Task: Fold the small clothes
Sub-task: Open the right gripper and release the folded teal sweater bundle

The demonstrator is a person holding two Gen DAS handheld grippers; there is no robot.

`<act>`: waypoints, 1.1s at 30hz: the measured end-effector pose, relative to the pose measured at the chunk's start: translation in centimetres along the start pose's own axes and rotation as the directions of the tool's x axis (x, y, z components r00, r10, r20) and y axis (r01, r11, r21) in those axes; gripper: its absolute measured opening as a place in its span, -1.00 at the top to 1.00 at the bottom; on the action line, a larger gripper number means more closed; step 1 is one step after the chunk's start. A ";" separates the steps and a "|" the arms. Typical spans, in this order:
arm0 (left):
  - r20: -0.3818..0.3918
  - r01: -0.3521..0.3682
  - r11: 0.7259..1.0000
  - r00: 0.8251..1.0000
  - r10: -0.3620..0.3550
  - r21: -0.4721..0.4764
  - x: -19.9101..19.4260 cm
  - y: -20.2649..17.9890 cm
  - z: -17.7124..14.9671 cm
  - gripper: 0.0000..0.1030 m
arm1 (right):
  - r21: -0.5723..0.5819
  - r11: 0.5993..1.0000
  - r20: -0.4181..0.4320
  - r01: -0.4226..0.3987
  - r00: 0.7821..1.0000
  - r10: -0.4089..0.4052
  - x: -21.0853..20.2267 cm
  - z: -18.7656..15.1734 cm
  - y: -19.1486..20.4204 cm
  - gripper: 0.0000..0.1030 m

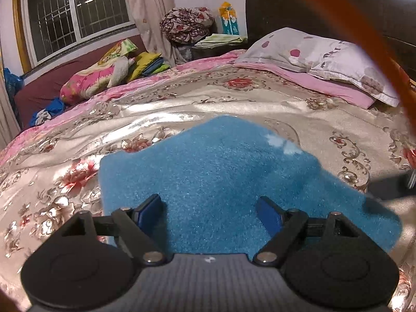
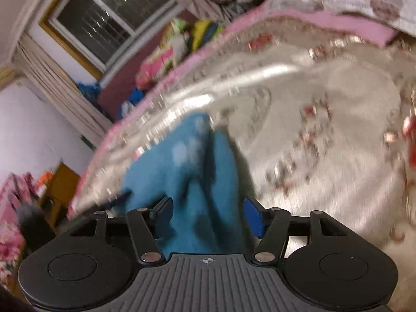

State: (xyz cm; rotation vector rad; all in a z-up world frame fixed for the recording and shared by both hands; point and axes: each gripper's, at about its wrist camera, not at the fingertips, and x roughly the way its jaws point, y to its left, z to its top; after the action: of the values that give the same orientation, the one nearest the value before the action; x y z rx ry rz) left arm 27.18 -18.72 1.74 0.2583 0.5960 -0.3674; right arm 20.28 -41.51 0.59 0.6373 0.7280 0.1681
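Note:
A fuzzy blue garment (image 1: 221,176) lies spread on the floral bedspread (image 1: 182,106). My left gripper (image 1: 208,208) hovers over its near part with both blue pads wide apart, holding nothing. In the right wrist view, which is motion-blurred, the same blue garment (image 2: 202,176) is bunched into folds between my right gripper's (image 2: 208,215) spread fingers. The jaws stand apart around the cloth, not closed on it.
A pillow (image 1: 319,59) on a pink sheet lies at the bed's far right. Piled clothes and bedding (image 1: 104,75) sit at the far left by the window. A dark headboard (image 1: 299,5) stands behind. An orange blurred edge (image 1: 377,52) crosses the right side.

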 end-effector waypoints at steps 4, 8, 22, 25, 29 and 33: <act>-0.024 -0.007 1.000 1.000 0.007 0.002 -0.2 0.0 0.5 -0.66 | -0.036 0.998 -0.070 0.059 0.996 -0.061 2.6 -1.7 0.4 0.03; -0.016 0.008 0.999 1.000 -0.009 -0.034 -1.8 0.3 0.8 -0.66 | 0.022 0.999 -0.065 0.026 0.998 -0.024 2.5 -1.3 -0.7 0.27; -0.051 0.041 0.960 0.997 -0.057 -0.277 -5.4 7.3 -1.7 -0.71 | -0.111 0.992 0.045 0.068 0.997 -0.064 3.1 1.3 1.9 -0.43; -0.081 0.109 0.949 0.987 -0.139 -0.294 -3.9 6.9 -2.2 -0.72 | -0.073 0.996 -0.004 0.058 0.998 -0.059 5.6 1.7 1.2 -0.50; -0.114 0.087 0.963 0.986 -0.119 -0.254 -2.1 5.5 -2.8 -0.86 | -0.028 1.000 -0.089 -0.010 0.996 0.008 7.7 1.0 0.8 -0.49; -0.103 0.123 0.953 0.982 -0.157 -0.276 -3.1 5.8 -3.4 -0.84 | -0.082 0.995 -0.135 -0.048 0.990 0.037 8.3 -0.7 2.7 -0.49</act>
State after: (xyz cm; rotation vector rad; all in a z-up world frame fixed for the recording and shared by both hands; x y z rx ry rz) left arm 25.46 -11.49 1.61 -0.0234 0.7816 -0.4046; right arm 26.17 -36.01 -2.90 0.5638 0.8320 0.2820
